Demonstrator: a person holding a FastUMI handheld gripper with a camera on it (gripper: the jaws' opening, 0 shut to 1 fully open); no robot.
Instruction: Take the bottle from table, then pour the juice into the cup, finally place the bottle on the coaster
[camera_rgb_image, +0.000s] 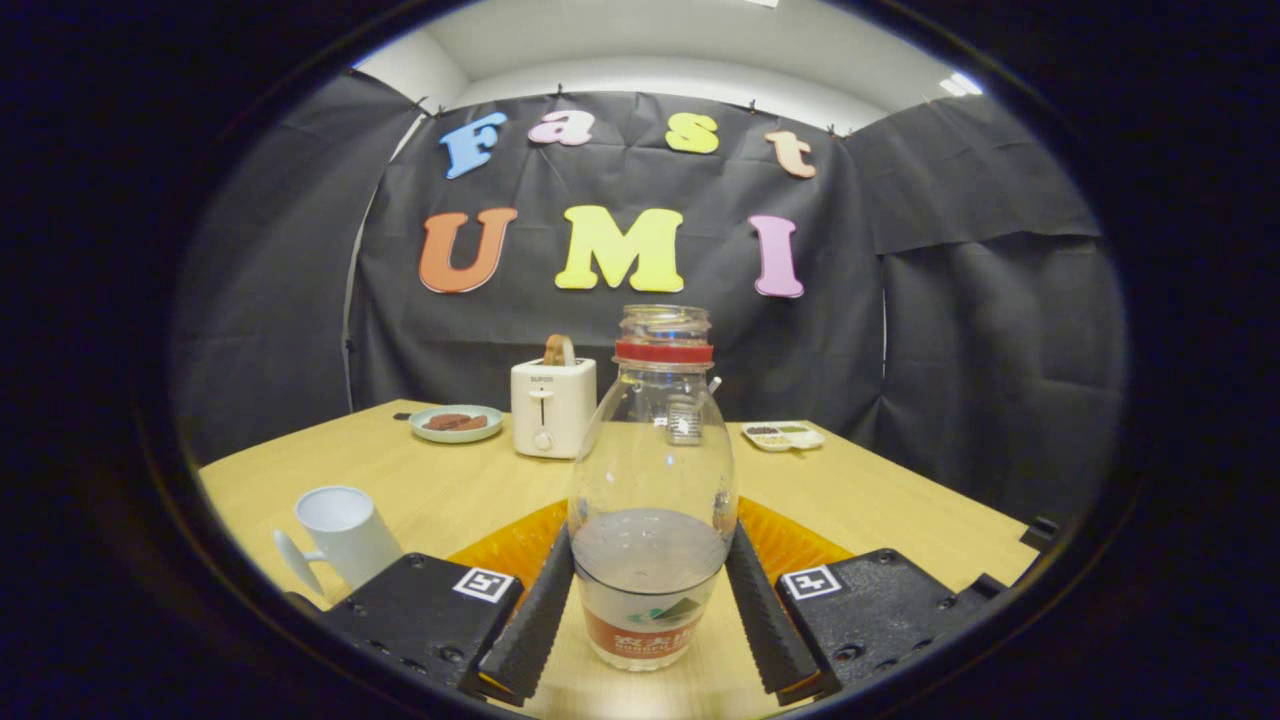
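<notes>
Closest in, the gripper (648, 610) has its two fingers (535, 620) clamped on the lower body of the bottle (650, 500), one pressed against each side. The bottle stands upright between them, clear plastic with a label band around its base, a red ring at the neck and an open mouth with no cap on it. A shallow layer of pale liquid sits in its lower part, its surface level about where the fingers reach. Whether the bottle's base rests on the table or hangs just above it I cannot tell from here.

Under and just behind the bottle lies the orange coaster (790, 545), a ribbed round mat spreading out to either side past the fingers. The light wooden table (900, 500) carries everything.

Off to the left of the fingers, a little ahead of them and apart from the coaster, stands the white cup (345, 535), its handle turned toward the near side and its mouth tilted by the lens.

Farther back, left of the bottle's neck, a white toaster (552, 405) stands with a slice poking out of its top. Just beside it, to its left, rests a pale green plate (457, 423) with some brown food on it. To the right, at the same far depth, lies a small white divided dish (784, 436) with dark and green bits in its compartments.
</notes>
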